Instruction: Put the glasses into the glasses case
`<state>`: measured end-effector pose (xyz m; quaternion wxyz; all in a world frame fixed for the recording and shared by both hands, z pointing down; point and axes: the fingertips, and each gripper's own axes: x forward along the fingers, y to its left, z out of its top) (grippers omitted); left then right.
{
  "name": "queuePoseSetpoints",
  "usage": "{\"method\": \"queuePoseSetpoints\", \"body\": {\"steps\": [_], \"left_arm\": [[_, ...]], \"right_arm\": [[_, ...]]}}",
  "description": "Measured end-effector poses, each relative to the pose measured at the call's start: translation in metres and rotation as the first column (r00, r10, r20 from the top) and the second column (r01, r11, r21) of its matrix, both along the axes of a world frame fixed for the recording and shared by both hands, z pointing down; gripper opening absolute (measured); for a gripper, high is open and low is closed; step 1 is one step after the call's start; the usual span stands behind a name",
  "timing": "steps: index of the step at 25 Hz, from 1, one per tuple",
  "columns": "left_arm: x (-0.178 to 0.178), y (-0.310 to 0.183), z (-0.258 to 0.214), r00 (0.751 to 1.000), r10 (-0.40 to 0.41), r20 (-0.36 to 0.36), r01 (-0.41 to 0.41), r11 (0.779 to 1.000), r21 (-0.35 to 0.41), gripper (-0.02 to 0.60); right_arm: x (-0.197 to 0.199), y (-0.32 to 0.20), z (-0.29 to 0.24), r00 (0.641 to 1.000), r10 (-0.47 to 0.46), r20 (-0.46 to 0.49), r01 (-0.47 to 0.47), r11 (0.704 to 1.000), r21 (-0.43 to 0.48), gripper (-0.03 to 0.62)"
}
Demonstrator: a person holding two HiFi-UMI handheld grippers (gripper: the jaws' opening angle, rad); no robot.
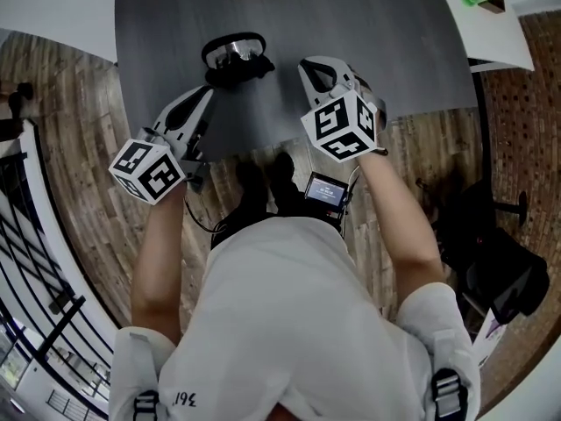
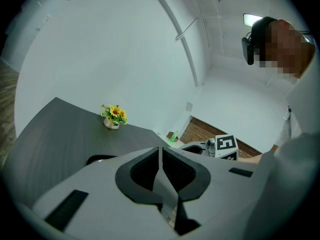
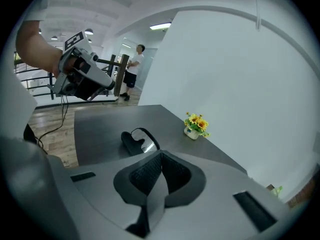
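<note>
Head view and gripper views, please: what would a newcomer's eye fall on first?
The left gripper and right gripper, both shut and empty, with bold marker cubes, hover at the dark table's near edge. Just beyond them lies an open black glasses case with a shiny inside; yellow flowers stand farther back.

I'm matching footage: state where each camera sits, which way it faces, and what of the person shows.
Head view: on the person's head, facing steeply down at the dark grey table and black oval glasses case; shows both arms, left tongs, right tongs.
Left gripper view: on the left tongs, facing across the table to a small pot of yellow flowers; shows the right tongs.
Right gripper view: on the right tongs, facing the case; shows the left tongs.
Shared: both gripper views catch the flowers.
</note>
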<state>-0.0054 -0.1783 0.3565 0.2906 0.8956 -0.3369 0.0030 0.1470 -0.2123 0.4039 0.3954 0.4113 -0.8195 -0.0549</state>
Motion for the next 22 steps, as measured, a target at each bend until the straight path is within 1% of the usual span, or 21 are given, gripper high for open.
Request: {"method": "queuePoseSetpoints", "body": {"steps": [3, 5, 14, 19, 22], "left_arm": [[-0.006, 0.009, -0.002, 1.000, -0.016, -0.015, 0.016, 1.000, 0.009, 0.032], [-0.007, 0.014, -0.006, 1.000, -0.026, -0.008, 0.026, 1.000, 0.006, 0.032], [-0.010, 0.033, -0.019, 0.999, -0.040, -0.011, 0.040, 0.999, 0.019, 0.032], [-0.004, 0.050, -0.024, 0.999, -0.034, -0.022, 0.034, 0.999, 0.013, 0.032], [-0.002, 0.060, -0.024, 0.999, -0.036, -0.022, 0.036, 0.999, 0.007, 0.032]], "right_arm": [[0.005, 0.006, -0.005, 0.999, 0.033, 0.027, -0.033, 0.999, 0.007, 0.012], [0.006, 0.009, -0.006, 0.998, 0.043, 0.036, -0.044, 0.999, 0.006, 0.012], [-0.009, 0.029, -0.020, 0.992, 0.048, 0.114, -0.048, 0.999, 0.000, 0.012], [-0.024, 0.039, -0.037, 0.977, 0.053, 0.205, -0.054, 0.999, -0.003, 0.012], [-0.028, 0.047, -0.045, 0.961, 0.062, 0.268, -0.057, 0.998, -0.028, 0.011]]}}
